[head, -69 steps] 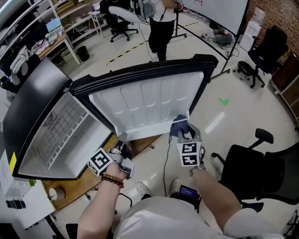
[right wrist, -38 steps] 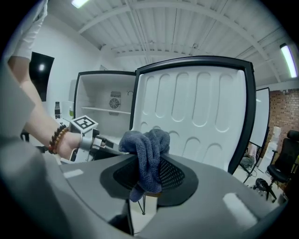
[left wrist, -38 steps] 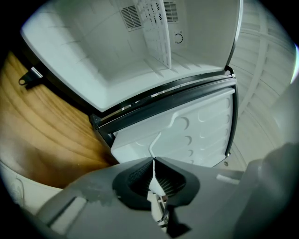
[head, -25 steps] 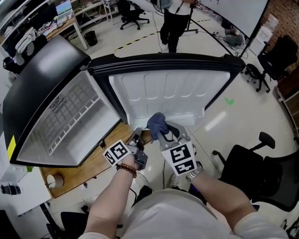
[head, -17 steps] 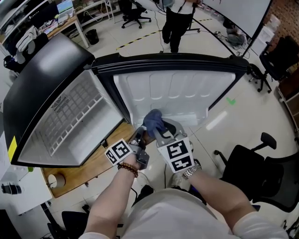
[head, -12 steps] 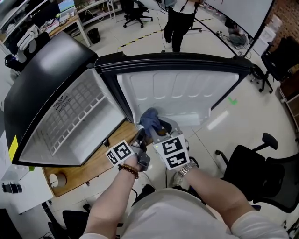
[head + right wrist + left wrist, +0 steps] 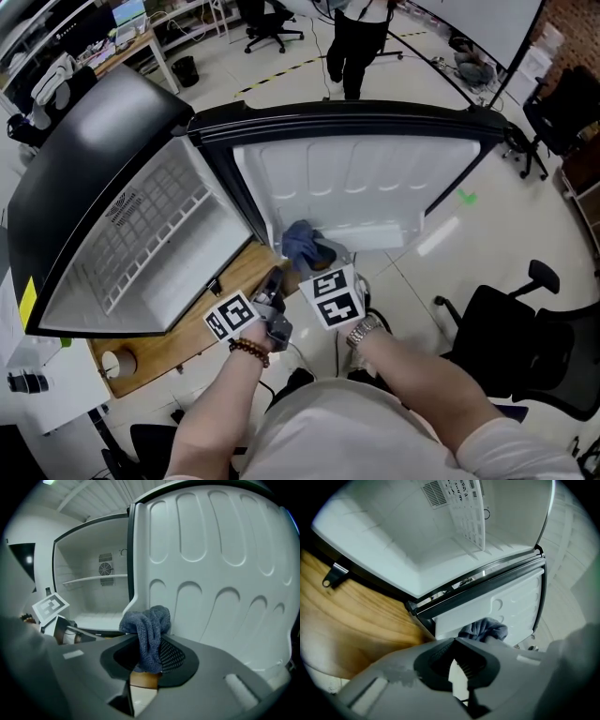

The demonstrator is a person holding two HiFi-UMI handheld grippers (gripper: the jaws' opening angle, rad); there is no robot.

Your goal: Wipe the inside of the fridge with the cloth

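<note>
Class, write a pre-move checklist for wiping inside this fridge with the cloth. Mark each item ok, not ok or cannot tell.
1. Grip: right gripper shut on the cloth: ok.
2. Spare hand: left gripper shut, empty: ok.
3. Access: fridge door wide open: ok.
4. Inside: shelf bare: ok.
5. Contact: cloth touching fridge door: cannot tell.

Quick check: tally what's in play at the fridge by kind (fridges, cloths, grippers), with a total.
Black fridge, white inside, door open: 1
Blue-grey knitted cloth: 1
Grey two-jaw grippers: 2 (left gripper shut, empty; right gripper clamped on the cloth)
Total: 4
</note>
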